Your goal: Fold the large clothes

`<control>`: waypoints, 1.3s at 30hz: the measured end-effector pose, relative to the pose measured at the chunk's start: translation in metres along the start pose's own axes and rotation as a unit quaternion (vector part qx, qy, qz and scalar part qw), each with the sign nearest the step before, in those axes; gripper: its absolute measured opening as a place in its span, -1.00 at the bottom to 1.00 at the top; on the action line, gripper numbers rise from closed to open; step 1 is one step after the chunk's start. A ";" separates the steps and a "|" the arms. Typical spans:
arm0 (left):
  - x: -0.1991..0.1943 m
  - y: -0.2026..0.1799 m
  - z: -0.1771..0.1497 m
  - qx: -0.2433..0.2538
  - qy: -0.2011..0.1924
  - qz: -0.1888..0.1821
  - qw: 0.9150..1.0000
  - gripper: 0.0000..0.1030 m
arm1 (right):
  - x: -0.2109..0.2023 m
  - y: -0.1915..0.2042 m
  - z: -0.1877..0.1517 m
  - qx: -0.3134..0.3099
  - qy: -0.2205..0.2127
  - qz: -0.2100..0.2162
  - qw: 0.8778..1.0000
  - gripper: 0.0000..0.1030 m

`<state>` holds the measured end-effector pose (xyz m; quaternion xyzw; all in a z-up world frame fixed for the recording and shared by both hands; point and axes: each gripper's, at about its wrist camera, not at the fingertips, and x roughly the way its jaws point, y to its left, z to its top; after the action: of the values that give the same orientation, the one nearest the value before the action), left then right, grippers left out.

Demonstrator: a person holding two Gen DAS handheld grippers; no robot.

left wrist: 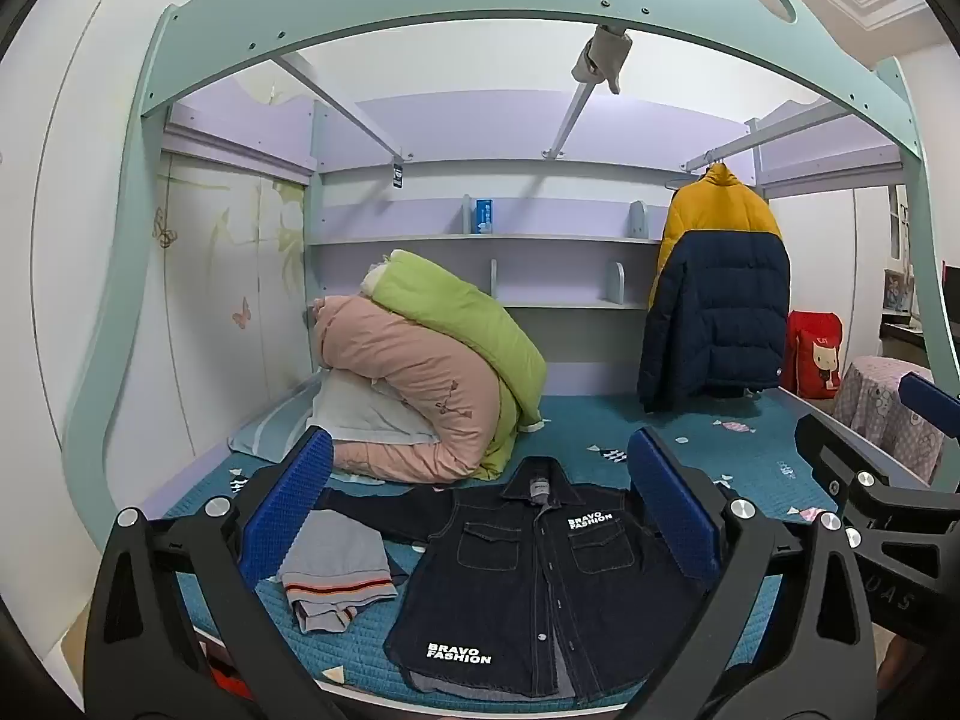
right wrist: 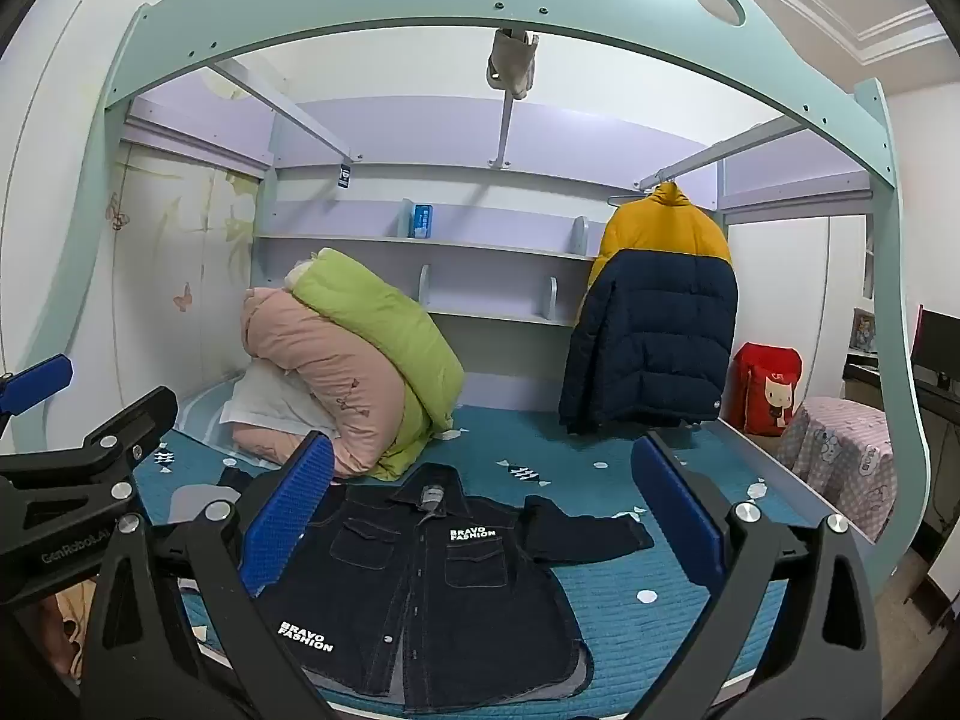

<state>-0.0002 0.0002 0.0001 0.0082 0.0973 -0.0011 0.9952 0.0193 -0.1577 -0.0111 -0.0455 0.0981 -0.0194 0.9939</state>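
Your left gripper has its blue fingers wide apart, with nothing between them. Your right gripper is wide apart too and holds nothing. Both hang just above the near edge of the bed. The dark denim jacket lies flat on the blue cover, front side up, sleeves out. A folded grey garment sits just beside its left sleeve. Behind are rolled quilts and a hanging puffy coat
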 end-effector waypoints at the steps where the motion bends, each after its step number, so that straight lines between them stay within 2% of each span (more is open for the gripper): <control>1: 0.000 0.000 0.000 0.000 0.000 0.000 1.000 0.91 | 0.000 0.000 0.000 0.000 0.000 -0.001 1.000 0.86; 39: -0.001 0.006 0.002 0.003 -0.005 0.004 1.000 0.91 | -0.003 0.005 0.000 0.000 -0.004 0.001 1.000 0.86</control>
<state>-0.0008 0.0061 0.0028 0.0110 0.0924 0.0023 0.9957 0.0166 -0.1524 -0.0108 -0.0459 0.0937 -0.0186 0.9944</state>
